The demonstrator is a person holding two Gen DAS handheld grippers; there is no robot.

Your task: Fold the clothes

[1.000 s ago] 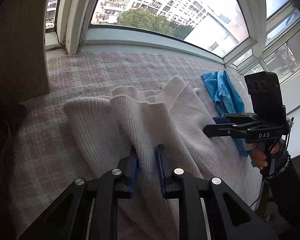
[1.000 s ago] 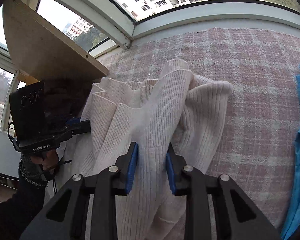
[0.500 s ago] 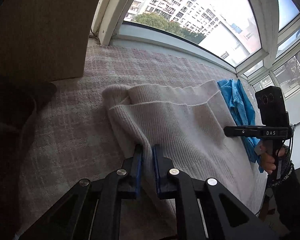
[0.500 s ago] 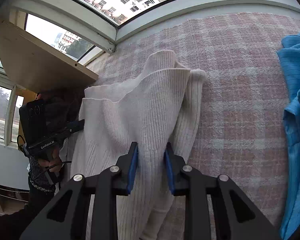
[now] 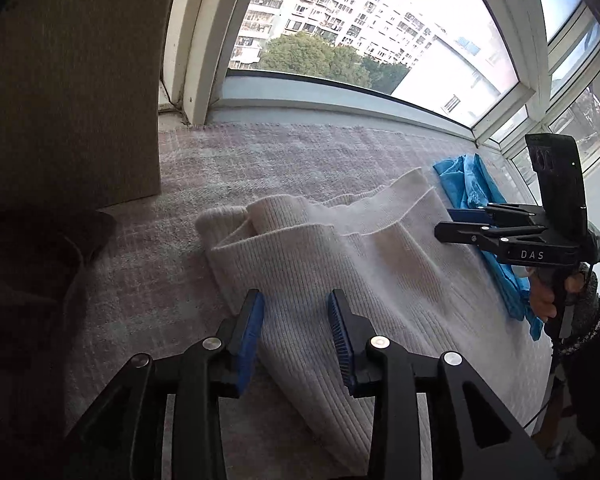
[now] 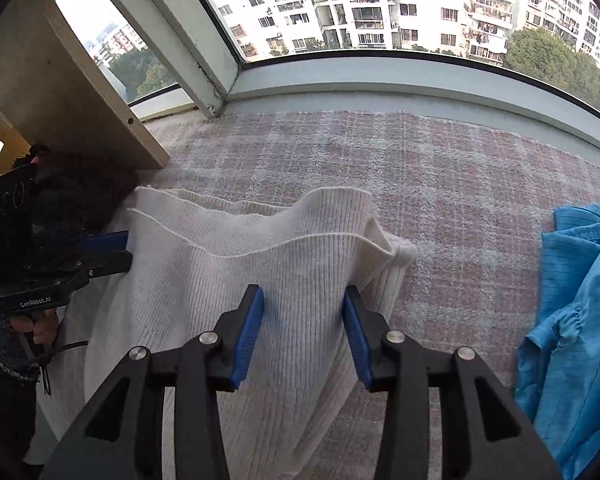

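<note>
Cream ribbed knit garment [image 5: 340,264] lying folded over on pink-and-white checked blanket [image 5: 284,160], two layered hems facing the window. No containers in sight.

Left hand-held gripper [image 5: 296,332] w/ jaws just parted, blue pads [image 5: 250,336] standing clear either side of the knit's near left part, fabric between them but not pinched. Right hand-held gripper [image 6: 303,330] likewise just opened, pads [image 6: 247,334] astride the garment's right fold, not pressing it. Same right unit seen from the left cam [image 5: 452,224], hovering at the knit's right edge, held by a hand [image 5: 548,300] in a dark sleeve w/ speckled cuff.

Crumpled blue cloth [image 6: 576,320] on the blanket, just beside the knit on the right, partly behind the right gripper in left view.

Blanket covering a wide ledge along a curved bay window [image 6: 380,8]; white frames, apartment blocks and trees outside. Tan wooden panel [image 6: 60,92] standing at far left; dark brown item [image 5: 40,248] below it, too dim to ID.
</note>
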